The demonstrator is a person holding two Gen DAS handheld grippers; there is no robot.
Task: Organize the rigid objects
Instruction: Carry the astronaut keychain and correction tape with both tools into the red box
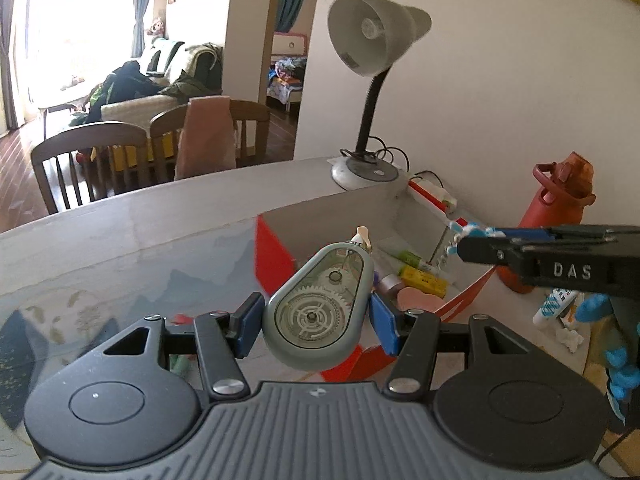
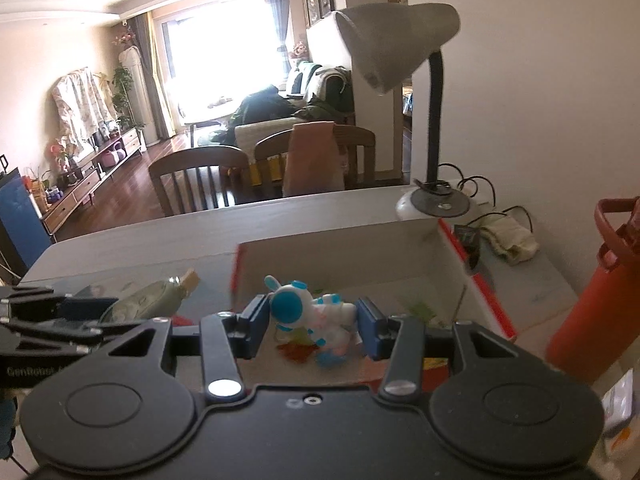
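Now the left gripper (image 1: 316, 320) pinches the correction tape (image 1: 318, 304), its long axis toward one o'clock; the right gripper (image 2: 314, 320) pinches a toy figure (image 2: 310, 314). Beyond, the box (image 2: 340, 256) lies at twelve o'clock, nearer the right.

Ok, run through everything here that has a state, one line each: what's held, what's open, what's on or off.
Left tool: shut on the correction tape dispenser, held above the table.
Right tool: shut on the blue and white toy figure.
Box: open, small items inside.
Desk lamp: upright, looks unlit.
Red water bottle: upright, lid closed.
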